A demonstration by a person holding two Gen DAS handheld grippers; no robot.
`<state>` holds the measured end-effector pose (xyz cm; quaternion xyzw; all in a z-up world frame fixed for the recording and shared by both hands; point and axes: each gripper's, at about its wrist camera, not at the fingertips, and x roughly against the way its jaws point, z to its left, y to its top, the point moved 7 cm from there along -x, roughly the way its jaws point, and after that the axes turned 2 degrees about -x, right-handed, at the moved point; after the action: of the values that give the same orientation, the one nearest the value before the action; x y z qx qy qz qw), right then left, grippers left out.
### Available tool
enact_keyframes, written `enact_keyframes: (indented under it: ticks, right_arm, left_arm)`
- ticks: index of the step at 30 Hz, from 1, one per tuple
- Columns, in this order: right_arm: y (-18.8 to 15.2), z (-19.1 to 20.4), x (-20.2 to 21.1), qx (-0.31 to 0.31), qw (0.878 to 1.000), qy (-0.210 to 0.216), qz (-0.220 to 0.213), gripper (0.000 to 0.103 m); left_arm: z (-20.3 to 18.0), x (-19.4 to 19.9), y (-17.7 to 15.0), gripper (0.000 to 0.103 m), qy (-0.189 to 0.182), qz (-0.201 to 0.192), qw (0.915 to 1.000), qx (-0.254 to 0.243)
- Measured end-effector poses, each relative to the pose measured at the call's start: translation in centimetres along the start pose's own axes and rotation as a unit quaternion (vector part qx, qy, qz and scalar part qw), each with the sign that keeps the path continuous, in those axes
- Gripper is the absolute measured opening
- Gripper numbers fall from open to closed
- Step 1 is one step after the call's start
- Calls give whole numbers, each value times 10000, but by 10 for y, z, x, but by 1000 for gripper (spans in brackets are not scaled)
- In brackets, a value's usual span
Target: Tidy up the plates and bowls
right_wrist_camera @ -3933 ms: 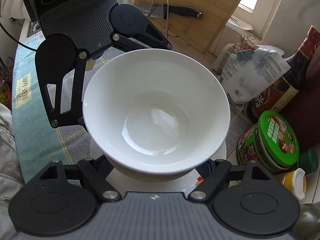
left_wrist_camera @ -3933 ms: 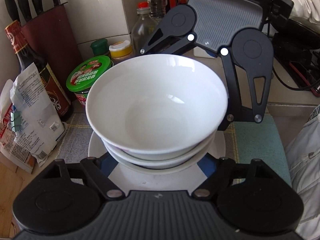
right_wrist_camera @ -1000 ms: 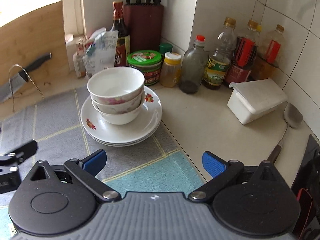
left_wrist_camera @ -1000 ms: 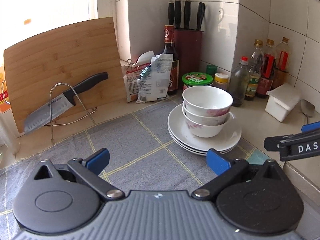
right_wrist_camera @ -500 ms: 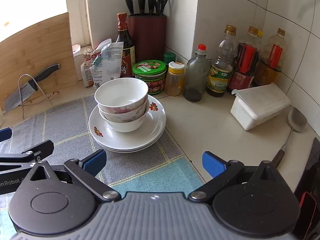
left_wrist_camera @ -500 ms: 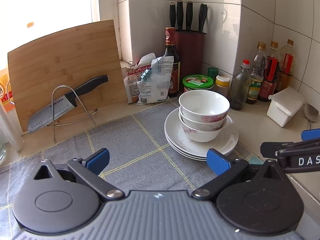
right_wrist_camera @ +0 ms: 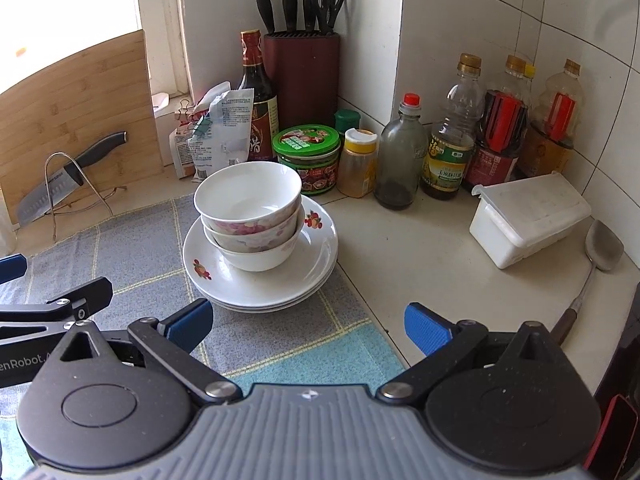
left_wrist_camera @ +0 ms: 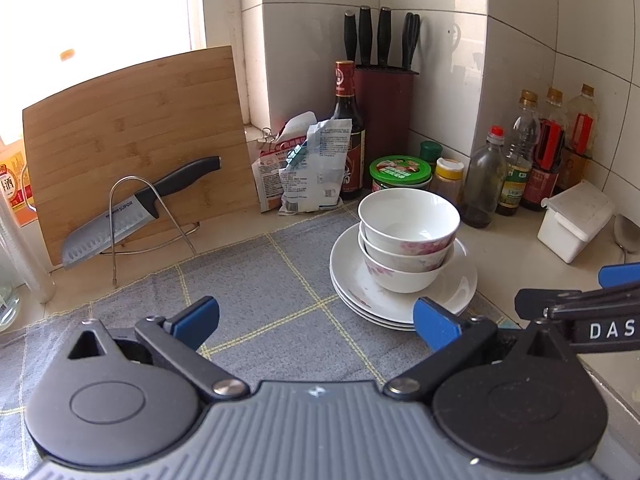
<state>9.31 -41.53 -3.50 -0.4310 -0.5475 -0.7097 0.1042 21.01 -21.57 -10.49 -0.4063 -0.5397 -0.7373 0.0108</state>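
- Plainly, three white bowls sit nested on a stack of white plates, which rests on the grey checked mat near the counter corner, just in front of the green-lidded jar.
- Both tools are empty: the left gripper has its blue pads spread wide, and the right gripper is equally wide, each well short of the stack.
- Judged from how things lie, the stacking looks finished (nothing else loose shows in either view).
- Risk: the bowl tower is tall for its footing, so a careless sweep by either gripper could tip the top bowl off.
- Risk: the plates' far edge overhangs the mat onto the bare counter, so a nudge might rock them toward the glass bottle and yellow-capped spice jar.
- Against the picture from nearly four seconds ago, both grippers were pressed close around the top bowl, which filled each view; now they have pulled well back and the whole corner shows, knife block included.
- Over the last second the stack itself has not shifted.
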Motion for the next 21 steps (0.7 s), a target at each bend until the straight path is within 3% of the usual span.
enact_keyframes:
  ticks: [21]
  right_arm:
    - [3, -3, 1, 21, 10000, 46, -18, 103]
  left_arm:
    - [-1, 4, 2, 102, 44, 22, 10000, 32]
